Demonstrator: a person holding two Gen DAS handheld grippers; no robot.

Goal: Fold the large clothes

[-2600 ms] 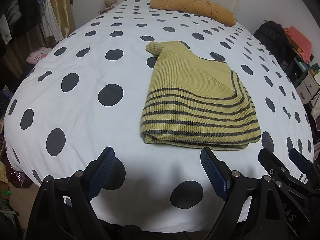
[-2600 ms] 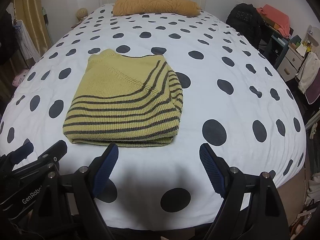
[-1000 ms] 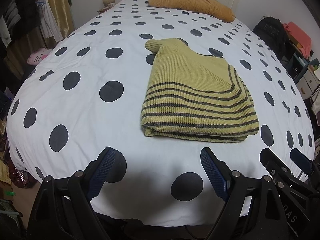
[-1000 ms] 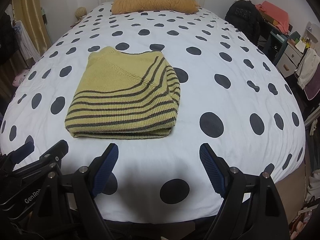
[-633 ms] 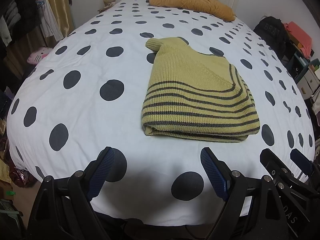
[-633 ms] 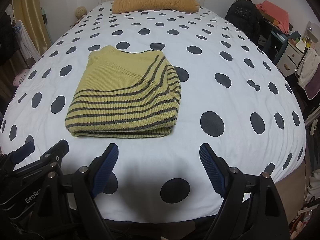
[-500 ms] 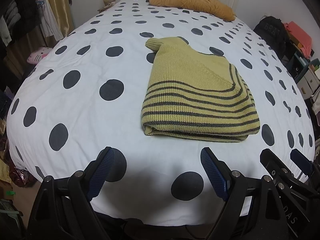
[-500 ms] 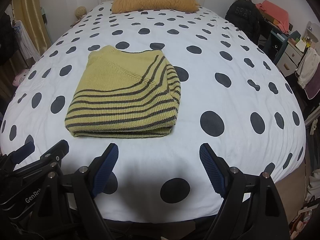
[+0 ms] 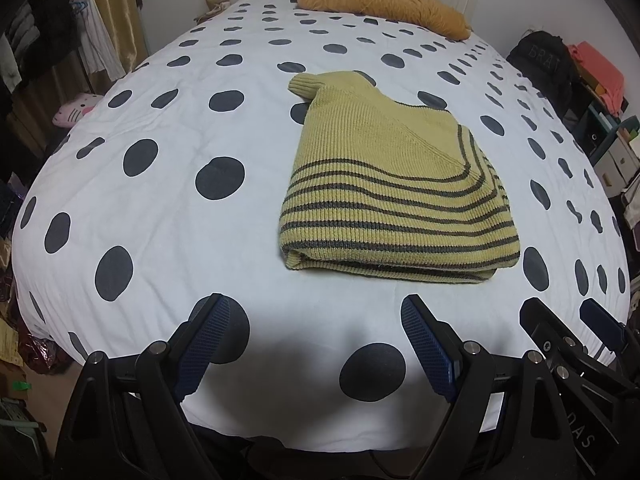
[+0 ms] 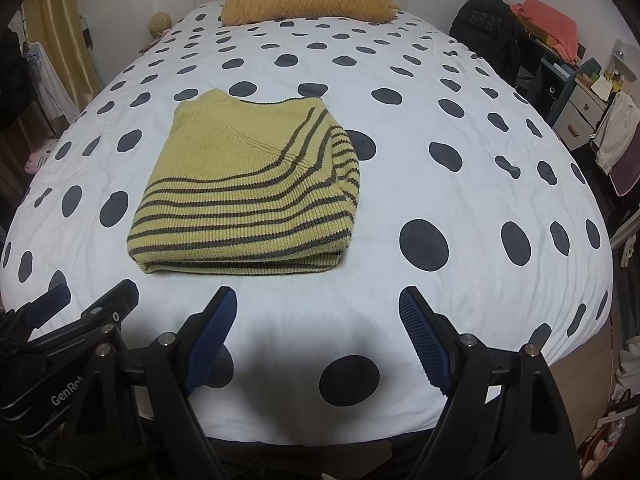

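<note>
A yellow-green knit sweater with dark stripes (image 9: 394, 188) lies folded into a compact rectangle on the white polka-dot bed (image 9: 168, 208). It also shows in the right wrist view (image 10: 248, 192). My left gripper (image 9: 316, 316) is open and empty, held back over the foot of the bed, short of the sweater's near edge. My right gripper (image 10: 316, 308) is open and empty too, beside the left one, which shows at the lower left of its view (image 10: 84, 304). The right gripper shows at the lower right of the left wrist view (image 9: 576, 320).
An orange pillow (image 10: 308, 2) lies at the headboard. A black backpack (image 10: 486, 28), drawers and clothes stand right of the bed. Curtains and hanging clothes (image 9: 92, 48) and a pink plush (image 9: 74, 110) are on the left. The bed's foot edge is just below the grippers.
Both grippers have drawn back a little from the sweater over the last seconds; since one second ago almost nothing has moved. The sweater lies still.
</note>
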